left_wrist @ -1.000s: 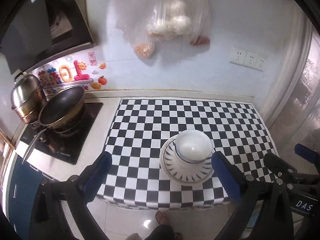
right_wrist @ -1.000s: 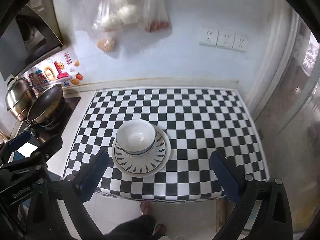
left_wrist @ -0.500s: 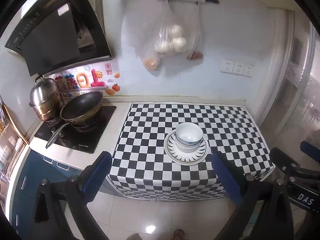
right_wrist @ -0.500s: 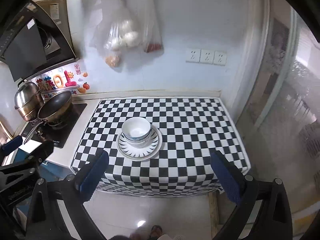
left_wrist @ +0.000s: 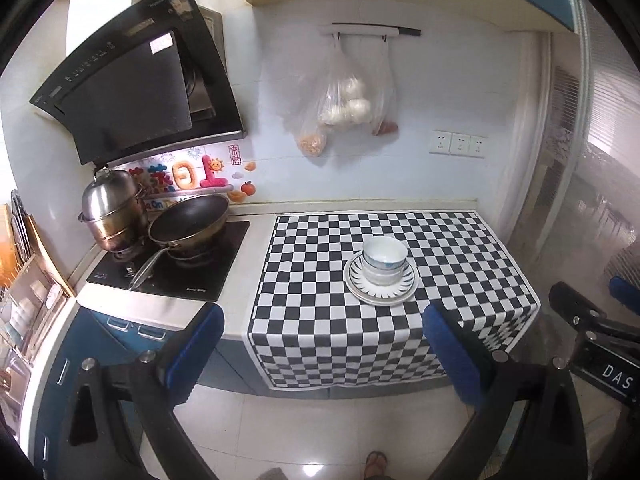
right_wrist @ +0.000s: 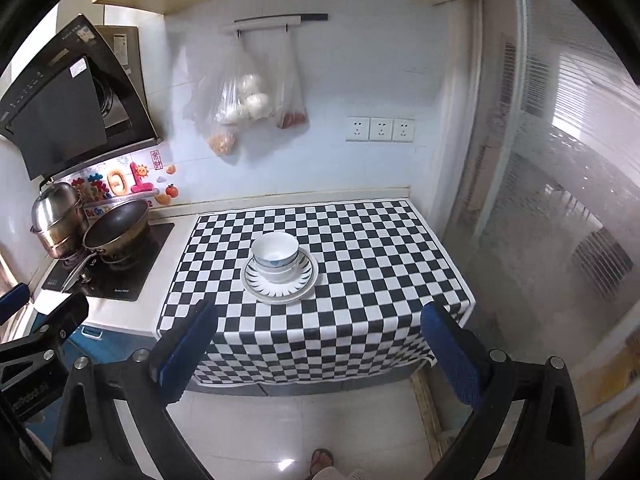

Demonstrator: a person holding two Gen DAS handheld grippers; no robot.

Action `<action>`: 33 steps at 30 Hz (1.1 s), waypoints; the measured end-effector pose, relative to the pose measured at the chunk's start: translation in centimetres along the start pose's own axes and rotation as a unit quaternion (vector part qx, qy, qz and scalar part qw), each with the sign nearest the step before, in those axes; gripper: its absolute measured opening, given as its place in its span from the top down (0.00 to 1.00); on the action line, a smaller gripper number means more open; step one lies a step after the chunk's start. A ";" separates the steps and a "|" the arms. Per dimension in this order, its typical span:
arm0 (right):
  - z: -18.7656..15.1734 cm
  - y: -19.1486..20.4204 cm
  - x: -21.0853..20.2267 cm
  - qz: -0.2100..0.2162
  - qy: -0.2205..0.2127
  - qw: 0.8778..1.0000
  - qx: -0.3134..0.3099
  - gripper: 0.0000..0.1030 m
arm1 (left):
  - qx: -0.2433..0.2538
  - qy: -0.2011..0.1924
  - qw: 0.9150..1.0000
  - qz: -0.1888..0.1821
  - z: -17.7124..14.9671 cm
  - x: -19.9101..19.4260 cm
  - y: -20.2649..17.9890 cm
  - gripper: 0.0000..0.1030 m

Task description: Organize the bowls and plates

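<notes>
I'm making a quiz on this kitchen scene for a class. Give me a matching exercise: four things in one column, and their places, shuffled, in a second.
Things:
1. stacked bowls
2. patterned plate
3. wok
4. plastic bags

Places:
A. hanging from the wall rail
B. on the stove burner beside the steel steamer pot
C. on the patterned plate
D. directly on the checkered cloth

Pairs: 1-C, 2-D, 3-B, 4-A
</notes>
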State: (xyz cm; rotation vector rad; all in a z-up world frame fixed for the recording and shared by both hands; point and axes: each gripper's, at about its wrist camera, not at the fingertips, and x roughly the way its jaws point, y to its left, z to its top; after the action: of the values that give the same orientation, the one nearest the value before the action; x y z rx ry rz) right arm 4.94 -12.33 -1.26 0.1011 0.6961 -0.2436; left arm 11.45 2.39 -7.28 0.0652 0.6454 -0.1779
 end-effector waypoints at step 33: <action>-2.7 -1.8 -8.0 -0.025 -0.035 0.999 -0.023 0.00 | -0.014 -0.021 1.000 -0.008 -3.3 -5.8 -0.6 0.01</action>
State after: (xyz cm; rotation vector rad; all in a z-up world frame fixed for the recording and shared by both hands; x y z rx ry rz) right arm -3.12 -12.08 1.83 0.0320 0.6342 -0.2778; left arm 4.82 3.06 -6.46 0.0280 0.6058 -0.1857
